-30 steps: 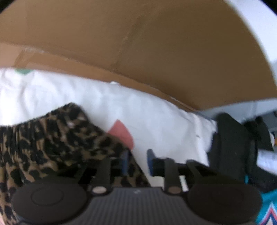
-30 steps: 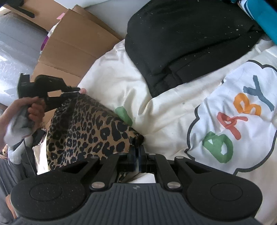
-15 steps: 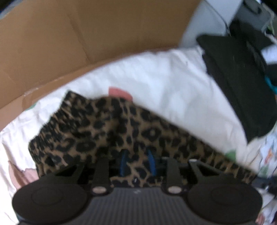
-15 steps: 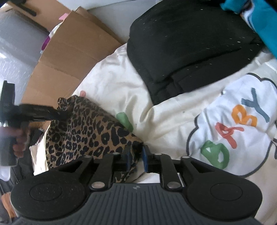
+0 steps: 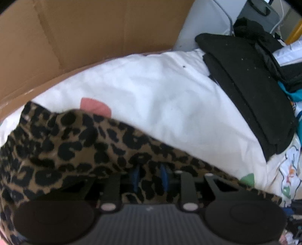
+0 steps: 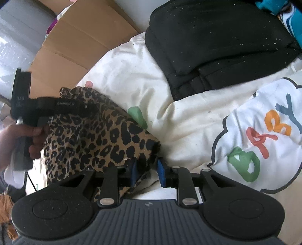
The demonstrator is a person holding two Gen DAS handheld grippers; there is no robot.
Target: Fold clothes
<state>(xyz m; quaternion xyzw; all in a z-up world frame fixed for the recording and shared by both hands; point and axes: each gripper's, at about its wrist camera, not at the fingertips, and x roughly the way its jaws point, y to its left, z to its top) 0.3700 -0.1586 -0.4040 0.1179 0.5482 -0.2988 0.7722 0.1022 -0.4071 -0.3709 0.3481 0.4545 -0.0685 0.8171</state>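
A leopard-print garment (image 6: 94, 135) lies bunched on a white printed sheet (image 6: 132, 71). My right gripper (image 6: 146, 172) is open, its blue pads either side of the garment's near corner. My left gripper (image 5: 150, 175) is open with leopard cloth (image 5: 75, 143) draped over and between its blue pads. The left gripper's body also shows in the right wrist view (image 6: 37, 107), above the garment's far edge.
A folded black garment (image 6: 217, 47) lies at the back right, also in the left wrist view (image 5: 249, 90). A white cloth printed "BABY" (image 6: 264, 135) lies to the right. Brown cardboard (image 5: 85, 37) stands behind the sheet. Teal fabric (image 6: 283, 11) shows at the far right.
My right gripper was shut on the garment's corner and has opened. My left gripper swung from the garment's edge to over the cloth, which now drapes its pads.
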